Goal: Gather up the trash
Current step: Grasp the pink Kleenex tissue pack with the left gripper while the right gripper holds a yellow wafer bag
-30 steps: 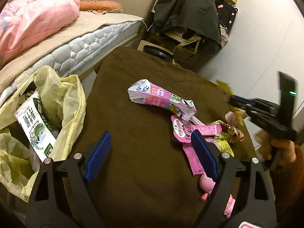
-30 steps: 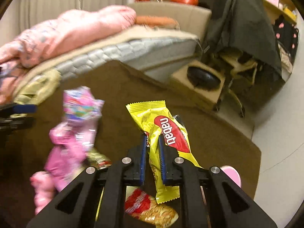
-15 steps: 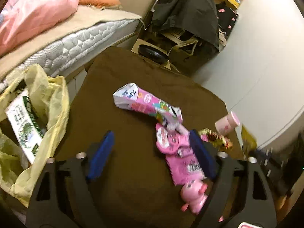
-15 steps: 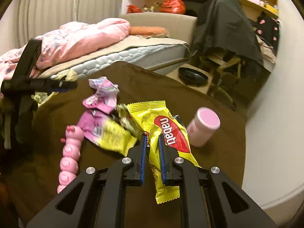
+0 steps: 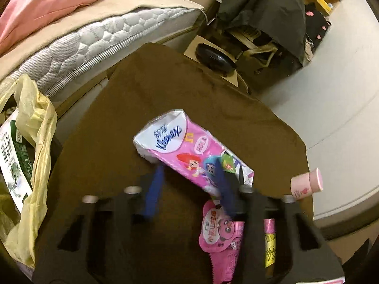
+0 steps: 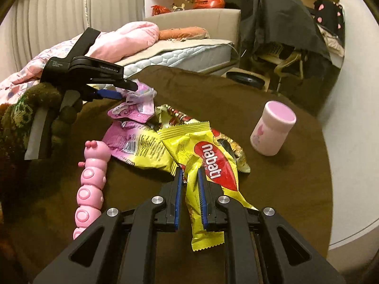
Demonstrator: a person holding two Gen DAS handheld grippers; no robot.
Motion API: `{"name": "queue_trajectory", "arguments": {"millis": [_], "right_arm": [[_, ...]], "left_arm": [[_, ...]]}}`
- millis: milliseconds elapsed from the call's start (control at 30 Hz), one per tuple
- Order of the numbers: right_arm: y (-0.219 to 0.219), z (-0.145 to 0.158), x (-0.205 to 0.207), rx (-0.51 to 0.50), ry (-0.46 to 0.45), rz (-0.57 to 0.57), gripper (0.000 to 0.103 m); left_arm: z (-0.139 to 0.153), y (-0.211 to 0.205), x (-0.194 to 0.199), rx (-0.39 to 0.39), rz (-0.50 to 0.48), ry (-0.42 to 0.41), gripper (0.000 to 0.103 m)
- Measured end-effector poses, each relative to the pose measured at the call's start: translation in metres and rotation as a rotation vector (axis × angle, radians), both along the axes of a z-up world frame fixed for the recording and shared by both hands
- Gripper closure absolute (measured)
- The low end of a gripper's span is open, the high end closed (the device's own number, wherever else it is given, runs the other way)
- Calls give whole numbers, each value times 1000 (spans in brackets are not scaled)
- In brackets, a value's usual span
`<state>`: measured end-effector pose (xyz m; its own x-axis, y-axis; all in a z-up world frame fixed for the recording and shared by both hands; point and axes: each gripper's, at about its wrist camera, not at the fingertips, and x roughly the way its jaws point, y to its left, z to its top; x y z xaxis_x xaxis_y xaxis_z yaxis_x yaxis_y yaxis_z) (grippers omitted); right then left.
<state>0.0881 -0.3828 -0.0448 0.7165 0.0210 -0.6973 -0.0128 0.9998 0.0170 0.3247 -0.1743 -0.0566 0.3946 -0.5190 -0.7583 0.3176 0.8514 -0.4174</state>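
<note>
My right gripper is shut on a yellow Nabati wrapper, held low over the brown table. My left gripper is open, its jaws astride the near end of a pink Kleenex tissue pack; from the right wrist view it reaches that pack. Pink and yellow wrappers lie in a pile by the Nabati wrapper. A pink round-topped packet lies under my left gripper. A yellow plastic bag hangs at the table's left edge with a green-and-white carton in it.
A pink caterpillar toy lies left of my right gripper. A small pink-capped bottle stands near the table's right edge and shows in the left wrist view. A bed is behind, a draped chair beyond.
My left gripper moved forward and down to the Kleenex pack, its jaws narrowing. My right gripper lowered the Nabati wrapper toward the pile on the table.
</note>
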Motion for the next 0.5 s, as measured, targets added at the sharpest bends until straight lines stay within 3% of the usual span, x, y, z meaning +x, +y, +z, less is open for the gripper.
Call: {"name": "queue_trajectory", "arguments": {"millis": [67,133,200,267,400,500], "right_arm": [[0,-2,0,24,8,24,89],[-2,-2,0,84,21,64,81],[-6,3,-3,139,5,96,47],[-11,10,-9,171,-16,112,35],[-26,18,-9,162,-8,101,34],[-40,15,-1,141,20,96,34]], "left_arm": [[0,5,-2,-21,-18,9,87],[8,12,-9,-29,-38,-11,93],[17,16,-16,-26,-57,-39,96],[31,25,-28,-23,-88,-72,96],[49,41,-48,-11,-176,-83,96],[46,53,-65,9,-229,-57,96]]}}
